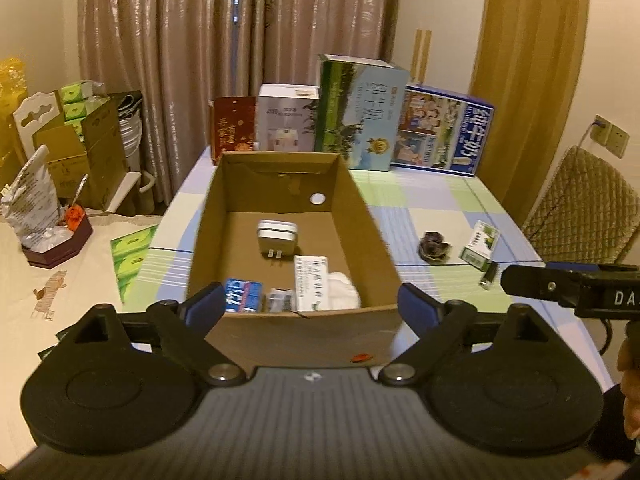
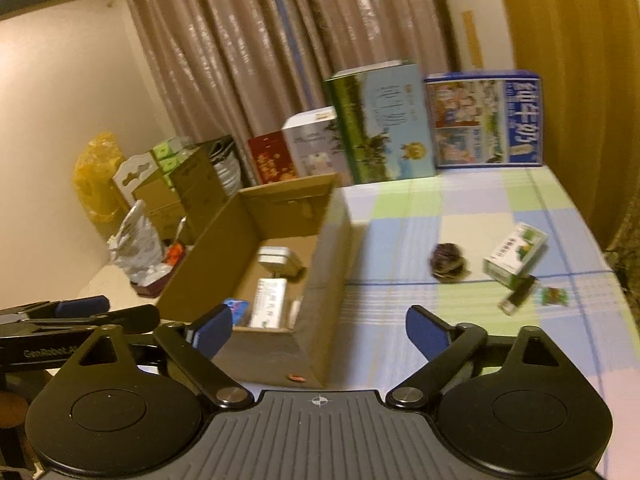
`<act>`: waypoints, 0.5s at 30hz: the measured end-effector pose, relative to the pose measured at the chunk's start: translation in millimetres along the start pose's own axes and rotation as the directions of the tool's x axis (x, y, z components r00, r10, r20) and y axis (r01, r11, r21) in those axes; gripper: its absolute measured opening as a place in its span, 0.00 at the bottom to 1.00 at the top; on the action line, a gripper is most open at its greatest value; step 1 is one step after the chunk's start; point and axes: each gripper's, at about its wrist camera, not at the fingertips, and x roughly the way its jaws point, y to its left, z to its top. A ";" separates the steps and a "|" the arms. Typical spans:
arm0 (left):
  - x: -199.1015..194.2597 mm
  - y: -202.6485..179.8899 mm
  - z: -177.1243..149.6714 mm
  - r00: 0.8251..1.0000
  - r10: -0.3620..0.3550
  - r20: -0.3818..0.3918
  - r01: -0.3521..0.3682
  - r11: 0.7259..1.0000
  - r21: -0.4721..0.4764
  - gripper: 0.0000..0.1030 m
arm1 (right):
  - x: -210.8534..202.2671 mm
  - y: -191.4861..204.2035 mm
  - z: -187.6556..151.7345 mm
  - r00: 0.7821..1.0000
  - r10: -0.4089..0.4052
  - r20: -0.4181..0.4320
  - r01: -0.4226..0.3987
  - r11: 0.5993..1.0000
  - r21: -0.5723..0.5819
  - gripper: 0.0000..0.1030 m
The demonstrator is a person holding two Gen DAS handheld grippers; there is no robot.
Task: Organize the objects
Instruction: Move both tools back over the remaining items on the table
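Where the checked tablecloth [image 1: 440, 200] covers the table, an open cardboard box [image 1: 372, 232] stands lengthwise, its near wall just ahead of the left gripper [image 1: 310, 308]. Contents noted: a white plug adapter [image 1: 277, 236] near the middle with prongs toward the camera, a white printed packet [image 1: 312, 286] beside a crumpled white item [image 1: 342, 290], a small blue pack [image 1: 244, 296] and a small grey item [image 1: 280, 300] against the near wall (labels too blurred to read). Left gripper: jaws spread wide, nothing between them, straddling the near wall's width. Right gripper [image 2: 320, 334]: jaws likewise wide and empty, positioned over the box's near right corner; its tip also shows at the right edge of the left view. Loose items lie on the cloth to the right of the box, well apart from it: a dark round object [image 2: 447, 262], a green-and-white small carton [image 2: 516, 254], a black stick-shaped item [image 2: 518, 294] just beside the carton, and a small green packet [image 2: 554, 296]. Along the far table edge, tall cartons [image 1: 360, 114] stand in a row against the curtain [image 1: 240, 40], closing that side. Open cloth remains between the box and the loose items. A padded chair [image 1: 580, 208] stands off the right edge.
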 end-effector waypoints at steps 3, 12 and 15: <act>-3.1 -13.8 -2.8 1.000 -0.026 0.003 0.026 1.000 0.010 0.94 | -15.3 -15.7 -5.2 0.999 -0.034 0.007 0.034 0.999 0.018 0.93; 3.6 -66.2 -1.0 0.995 -0.104 -0.002 0.104 0.992 0.065 0.99 | -61.4 -71.4 -12.3 0.985 -0.166 0.047 0.162 0.983 0.083 0.97; 10.8 -86.8 0.9 0.991 -0.132 -0.015 0.133 0.987 0.089 0.99 | -73.6 -92.2 -11.9 0.976 -0.209 0.059 0.203 0.974 0.101 0.98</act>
